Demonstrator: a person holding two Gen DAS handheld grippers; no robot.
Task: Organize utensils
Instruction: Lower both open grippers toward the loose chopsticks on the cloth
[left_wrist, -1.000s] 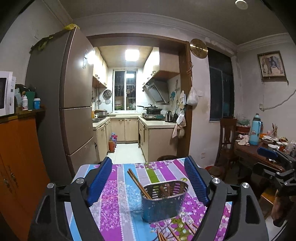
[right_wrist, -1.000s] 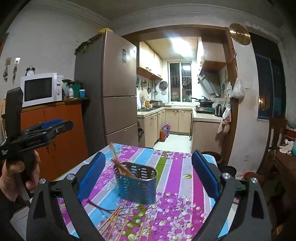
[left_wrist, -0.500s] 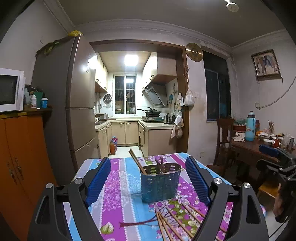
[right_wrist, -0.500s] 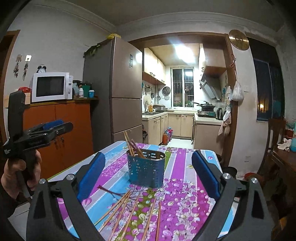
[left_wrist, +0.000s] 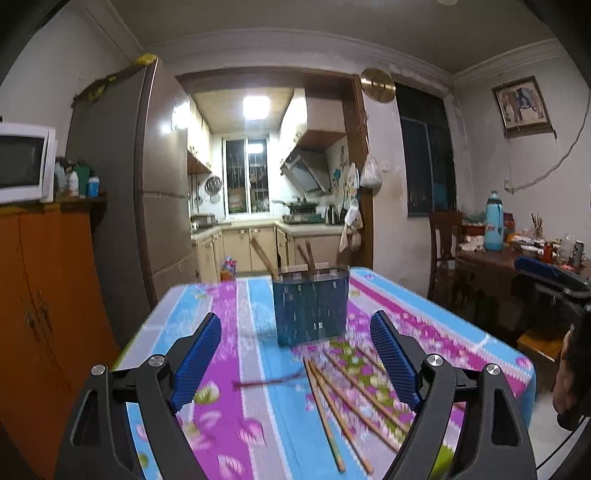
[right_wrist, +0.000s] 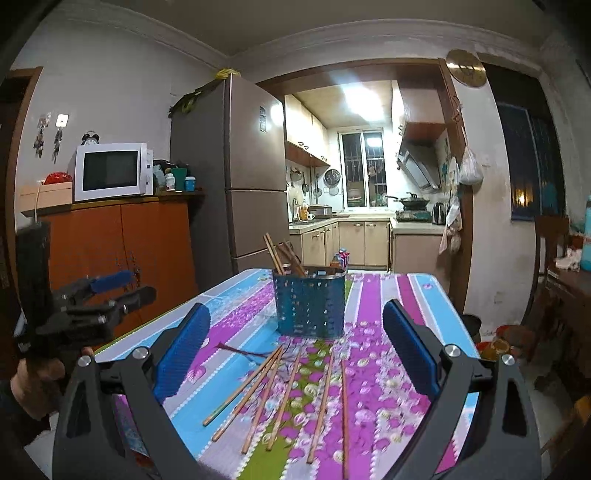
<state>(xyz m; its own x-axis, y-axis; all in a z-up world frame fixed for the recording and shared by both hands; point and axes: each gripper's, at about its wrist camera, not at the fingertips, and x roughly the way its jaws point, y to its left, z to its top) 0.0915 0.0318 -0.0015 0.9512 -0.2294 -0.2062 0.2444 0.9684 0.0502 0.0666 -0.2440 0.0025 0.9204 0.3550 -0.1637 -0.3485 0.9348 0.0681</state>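
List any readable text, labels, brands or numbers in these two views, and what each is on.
None can be read.
Blue bottle on the side table: a pale label, too blurred.
Fridge: a small dark sticker on its door, too small.
Microwave: control panel markings, too small.
Wall picture: no lettering can be made out.

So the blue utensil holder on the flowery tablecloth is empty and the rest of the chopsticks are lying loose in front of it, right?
Not quite. The blue utensil holder is not empty: a few chopsticks already stand in it, as the right wrist view shows. The rest holds: it stands on the flowery tablecloth, with loose chopsticks lying in front.
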